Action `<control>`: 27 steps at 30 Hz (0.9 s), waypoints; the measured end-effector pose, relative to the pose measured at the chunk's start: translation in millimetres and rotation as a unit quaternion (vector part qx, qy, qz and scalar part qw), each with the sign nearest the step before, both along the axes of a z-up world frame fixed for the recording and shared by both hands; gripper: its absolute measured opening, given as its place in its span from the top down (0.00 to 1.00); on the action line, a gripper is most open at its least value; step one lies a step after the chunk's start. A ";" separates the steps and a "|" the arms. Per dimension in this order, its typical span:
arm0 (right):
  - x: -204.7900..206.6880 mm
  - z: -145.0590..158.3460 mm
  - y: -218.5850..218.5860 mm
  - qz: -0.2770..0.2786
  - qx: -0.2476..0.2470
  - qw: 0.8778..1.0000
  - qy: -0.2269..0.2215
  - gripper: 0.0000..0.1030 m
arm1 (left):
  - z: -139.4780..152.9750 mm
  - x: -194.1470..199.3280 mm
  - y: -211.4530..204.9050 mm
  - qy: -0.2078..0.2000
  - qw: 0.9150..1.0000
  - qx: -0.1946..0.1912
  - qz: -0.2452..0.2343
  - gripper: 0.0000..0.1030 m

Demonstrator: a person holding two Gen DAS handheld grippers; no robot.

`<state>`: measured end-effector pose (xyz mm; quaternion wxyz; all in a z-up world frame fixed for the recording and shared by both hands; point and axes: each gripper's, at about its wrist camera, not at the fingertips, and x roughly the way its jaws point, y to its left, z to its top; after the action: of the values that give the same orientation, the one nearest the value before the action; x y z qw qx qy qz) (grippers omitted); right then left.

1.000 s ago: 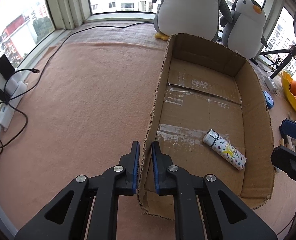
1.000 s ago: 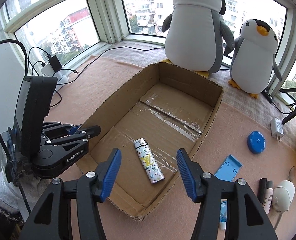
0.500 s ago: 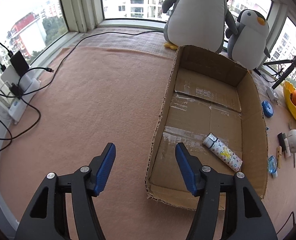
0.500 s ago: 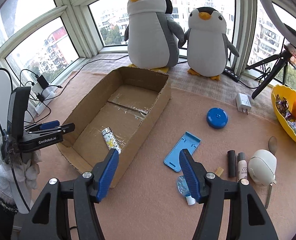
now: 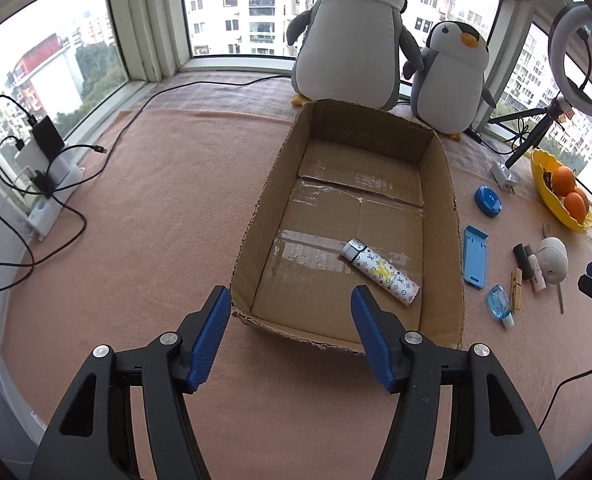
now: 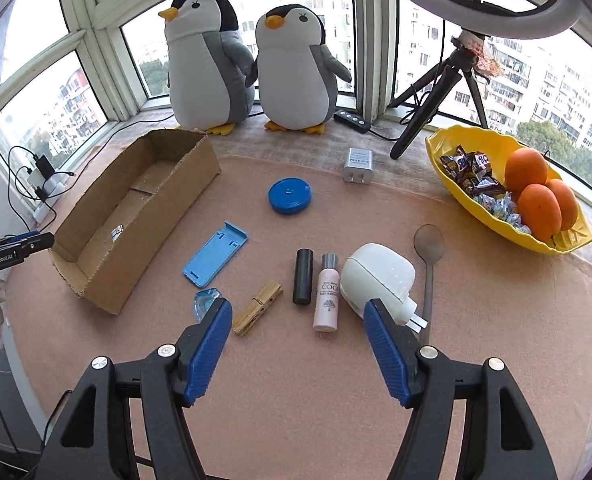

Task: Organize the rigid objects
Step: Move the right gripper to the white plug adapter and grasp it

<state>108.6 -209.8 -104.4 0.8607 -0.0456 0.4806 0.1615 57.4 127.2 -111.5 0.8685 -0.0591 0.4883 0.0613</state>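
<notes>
An open cardboard box (image 5: 452,216) (image 6: 143,248) lies on the pink mat with a patterned lighter (image 5: 380,272) inside. To its right lie a blue phone stand (image 6: 215,258), a blue round case (image 6: 289,197), a wooden clothespin (image 6: 257,307), a black tube (image 6: 302,276), a pink bottle (image 6: 327,292), a white plug-in device (image 6: 378,280), a spoon (image 6: 428,264), a white charger (image 6: 358,165) and a small blue bottle (image 6: 204,304). My left gripper (image 5: 291,308) is open and empty at the box's near end. My right gripper (image 6: 298,320) is open and empty, just before the clothespin and bottle.
Two plush penguins (image 6: 251,64) stand at the back by the window. A yellow bowl (image 6: 508,184) holds oranges and sweets at the right. A tripod with ring light (image 6: 448,80) stands behind it. Chargers and cables (image 5: 43,176) lie at the left edge.
My left gripper let go of the box's left wall, opened and drew back. My right gripper swung right, from over the box to the loose items on the mat.
</notes>
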 end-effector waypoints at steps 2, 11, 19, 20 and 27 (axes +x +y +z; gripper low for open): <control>5.7 -2.0 -10.7 0.014 -0.015 1.000 0.000 0.37 | 2.5 -4.7 -8.5 -0.001 1.000 -0.001 -0.003 0.38; 43.5 -22.2 -31.1 0.100 -0.041 0.993 0.035 0.37 | 1.8 -25.2 -34.2 0.016 1.000 -0.009 -0.009 0.38; 64.4 -41.3 -22.4 0.175 -0.083 0.979 0.056 0.37 | 7.7 -35.2 -31.5 0.018 1.000 -0.004 0.017 0.38; 66.8 -43.7 -21.4 0.182 -0.086 0.978 0.059 0.37 | 8.0 -35.8 -31.0 0.019 1.000 -0.002 0.019 0.38; 83.4 -62.2 -14.0 0.208 -0.098 0.970 0.081 0.38 | 9.6 -37.4 -31.0 0.021 0.999 0.005 0.030 0.38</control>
<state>192.0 -223.9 -166.6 0.7579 -0.2154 0.5418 0.2925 20.0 96.2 -101.9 0.8562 -0.0682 0.5039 0.0913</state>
